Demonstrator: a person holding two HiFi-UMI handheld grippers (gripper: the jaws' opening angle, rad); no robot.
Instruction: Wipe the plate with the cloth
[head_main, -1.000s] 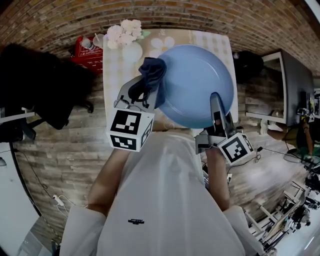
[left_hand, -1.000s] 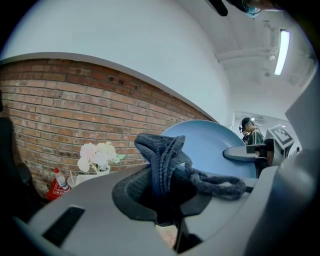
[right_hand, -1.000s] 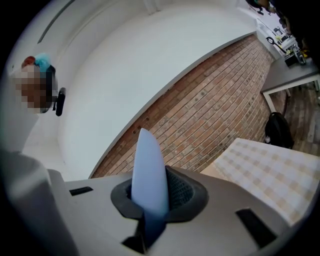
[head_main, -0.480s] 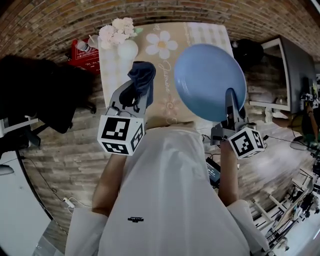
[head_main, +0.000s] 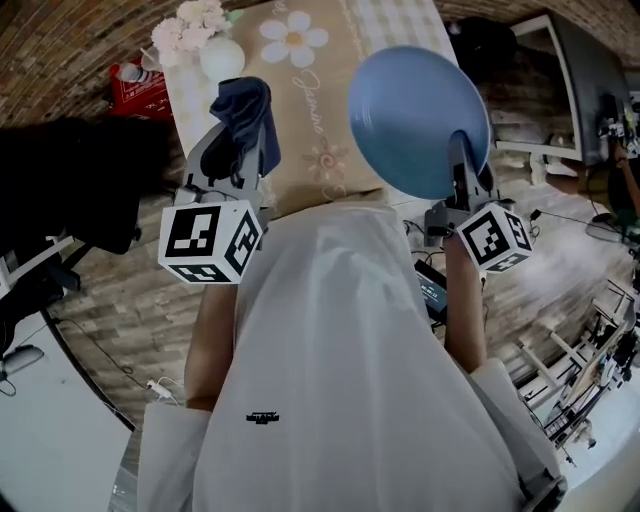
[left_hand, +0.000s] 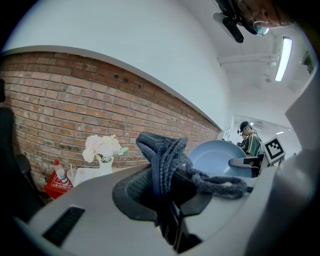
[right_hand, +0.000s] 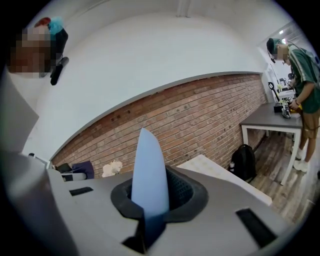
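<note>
Now both claws are loaded. The left gripper (head_main: 238, 140) is clamped on the cloth (head_main: 245, 110), which stands up from the jaws as a dark bunch with one loop hanging to the side. The right gripper (head_main: 462, 160) is clamped on the near rim of the plate (head_main: 415, 110). The plate is held in the air over the right part of the table (head_main: 320, 150), tilted, and its hollow face seems to look upward. Cloth and plate are apart, with free air between them.

The step in hand, I think, is to bring the cloth onto the plate's face. To do it well, the bunched top of the cloth should press flat on the blue surface and go in circles, while the right claw holds firm, because a grip on one rim only lets the plate turn under pressure. The wiping should stop short of the right jaws.

For room, the middle of the table is open. The vase (head_main: 222, 57) stands at the far left corner, near the cloth, so wide strokes to that side are risky. The plate's right side seems to pass over the table edge.
</note>
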